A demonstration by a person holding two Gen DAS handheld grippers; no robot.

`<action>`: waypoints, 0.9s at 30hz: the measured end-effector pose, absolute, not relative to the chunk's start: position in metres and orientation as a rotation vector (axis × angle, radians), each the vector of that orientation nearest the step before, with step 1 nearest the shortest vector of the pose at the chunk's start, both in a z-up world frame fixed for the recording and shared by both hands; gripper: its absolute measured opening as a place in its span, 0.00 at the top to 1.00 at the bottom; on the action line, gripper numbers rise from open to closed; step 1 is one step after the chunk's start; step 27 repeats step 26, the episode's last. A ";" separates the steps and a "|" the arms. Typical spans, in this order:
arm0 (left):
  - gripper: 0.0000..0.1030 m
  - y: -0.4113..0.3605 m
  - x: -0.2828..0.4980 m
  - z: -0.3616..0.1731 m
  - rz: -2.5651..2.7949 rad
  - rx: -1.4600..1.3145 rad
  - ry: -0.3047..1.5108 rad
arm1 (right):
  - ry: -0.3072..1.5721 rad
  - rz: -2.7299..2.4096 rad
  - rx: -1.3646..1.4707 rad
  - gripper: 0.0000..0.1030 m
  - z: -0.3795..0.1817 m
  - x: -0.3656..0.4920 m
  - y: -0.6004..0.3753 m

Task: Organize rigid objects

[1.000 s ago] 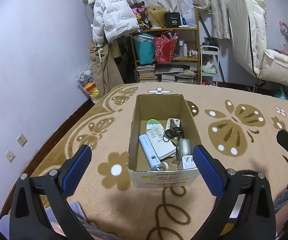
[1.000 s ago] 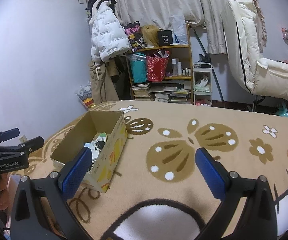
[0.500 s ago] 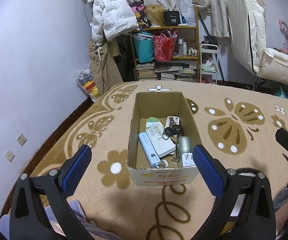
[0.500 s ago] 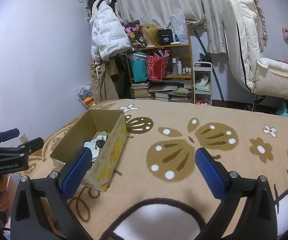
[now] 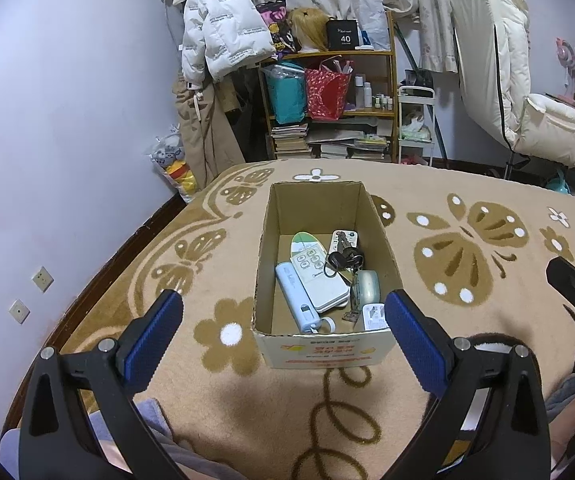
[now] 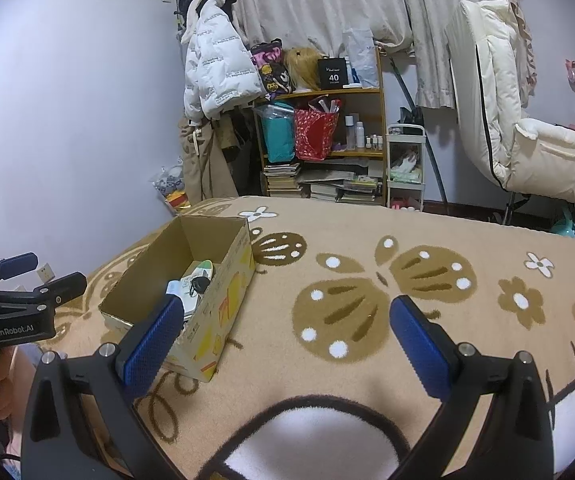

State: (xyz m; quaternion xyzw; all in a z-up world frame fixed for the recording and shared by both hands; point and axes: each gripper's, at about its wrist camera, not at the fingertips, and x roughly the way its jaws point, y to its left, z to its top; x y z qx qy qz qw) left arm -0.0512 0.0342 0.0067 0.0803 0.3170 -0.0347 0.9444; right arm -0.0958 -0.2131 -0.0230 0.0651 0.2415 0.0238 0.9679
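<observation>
An open cardboard box (image 5: 319,200) stands on the patterned blanket, also seen in the right wrist view as the cardboard box (image 6: 231,256) at the left. Inside lie a white remote (image 5: 317,276), a pale blue stick-shaped device (image 5: 295,296), a bunch of keys (image 5: 343,258) and other small items. My left gripper (image 5: 281,318) hangs open just in front of the box's near wall, nothing between its fingers. My right gripper (image 6: 283,328) is open over the blanket to the right of the box, also holding nothing.
The tan blanket (image 6: 367,280) with brown butterflies and flowers covers the bed. A purple wall (image 5: 47,140) runs along the left. Behind the bed stand a cluttered wooden shelf (image 5: 331,112), a white hanging jacket (image 5: 219,32) and a cream chair (image 5: 527,100).
The left gripper view has drawn back and risen slightly, so the box sits a little lower in frame. Both grippers stay open; the right one has hardly moved.
</observation>
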 end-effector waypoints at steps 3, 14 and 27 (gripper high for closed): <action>0.03 0.035 -0.051 0.007 -0.071 0.166 0.646 | 0.488 0.048 0.133 0.00 -0.023 -0.096 -0.213; 0.03 0.037 -0.051 0.008 -0.071 0.165 0.643 | 0.490 0.047 0.130 0.00 -0.023 -0.095 -0.212; 0.03 0.041 -0.050 0.010 -0.064 0.170 0.639 | 0.492 0.047 0.129 0.00 -0.023 -0.098 -0.213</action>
